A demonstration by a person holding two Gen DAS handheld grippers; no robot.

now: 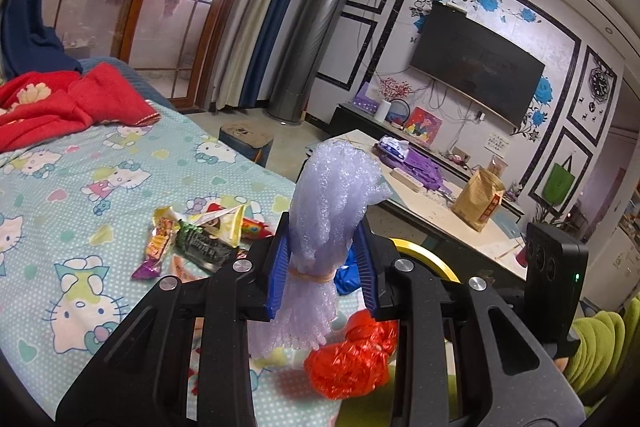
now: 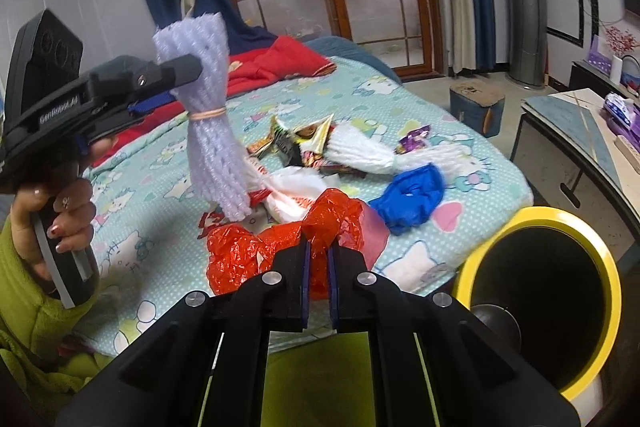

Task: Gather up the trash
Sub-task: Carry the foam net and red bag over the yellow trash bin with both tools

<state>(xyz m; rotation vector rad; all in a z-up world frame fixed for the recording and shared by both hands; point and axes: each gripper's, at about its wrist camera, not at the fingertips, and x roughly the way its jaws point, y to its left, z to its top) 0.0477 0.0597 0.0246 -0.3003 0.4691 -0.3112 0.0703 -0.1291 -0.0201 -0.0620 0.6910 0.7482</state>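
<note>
Trash pickup, both hands busy: left tool (image 1: 322, 259) is clamped on a lilac foam-net bundle (image 1: 332, 211), gripped just above its rubber band so the loose ends hang free and clear of the bed (image 1: 80, 187). Right tool (image 2: 318, 259) is pinched tight on a red plastic bag (image 2: 256, 255), held by a gathered fold, prob. for a one-motion carry. Yellow-rimmed bin (image 2: 540, 291) stands just beside the bed, w/ mouth open toward the right tool. Snack wrappers (image 2: 296, 139), a blue glove (image 2: 412, 199) and white foam net (image 2: 360, 151) lie uncollected on the sheet.
</note>
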